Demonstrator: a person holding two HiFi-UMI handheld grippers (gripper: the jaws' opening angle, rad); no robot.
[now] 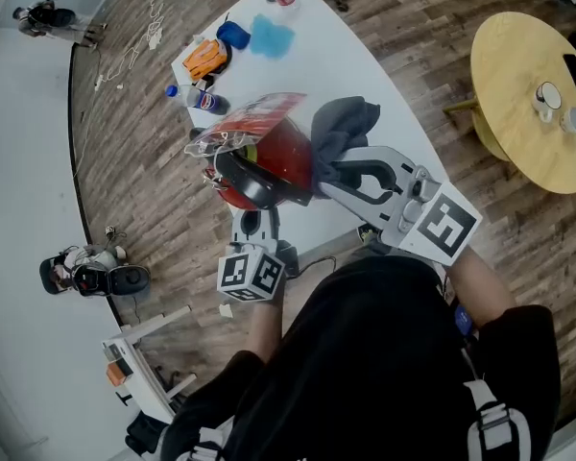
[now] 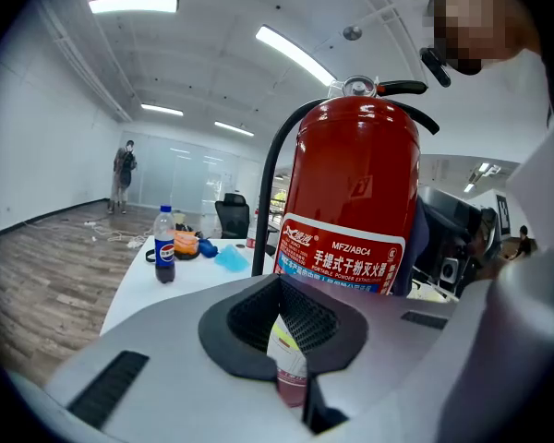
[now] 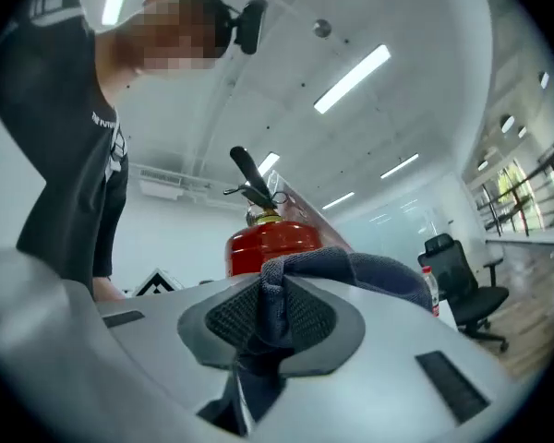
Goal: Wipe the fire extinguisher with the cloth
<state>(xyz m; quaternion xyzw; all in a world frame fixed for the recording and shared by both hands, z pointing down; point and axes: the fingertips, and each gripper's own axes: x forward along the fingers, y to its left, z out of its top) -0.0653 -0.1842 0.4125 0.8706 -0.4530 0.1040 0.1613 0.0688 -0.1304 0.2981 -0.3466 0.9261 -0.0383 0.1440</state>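
Note:
The red fire extinguisher (image 1: 283, 157) stands on the white table (image 1: 346, 56), with a black hose and clear plastic wrap at its top. In the left gripper view the fire extinguisher (image 2: 355, 192) rises upright just beyond the jaws. My left gripper (image 1: 252, 221) is low against its near side, shut on a thin printed tag (image 2: 291, 363). A dark grey cloth (image 1: 341, 123) is bunched in my right gripper (image 1: 350, 173), shut on it at the extinguisher's right side. In the right gripper view the cloth (image 3: 351, 270) drapes over the jaws, and the extinguisher (image 3: 263, 238) with its lever is behind.
A cola bottle (image 1: 204, 100), an orange pack (image 1: 206, 58) and a blue rag (image 1: 272, 35) lie at the table's far end. A round yellow table (image 1: 528, 94) stands to the right. Bags (image 1: 96, 275) sit on the wooden floor at left. A person (image 2: 123, 178) stands far off.

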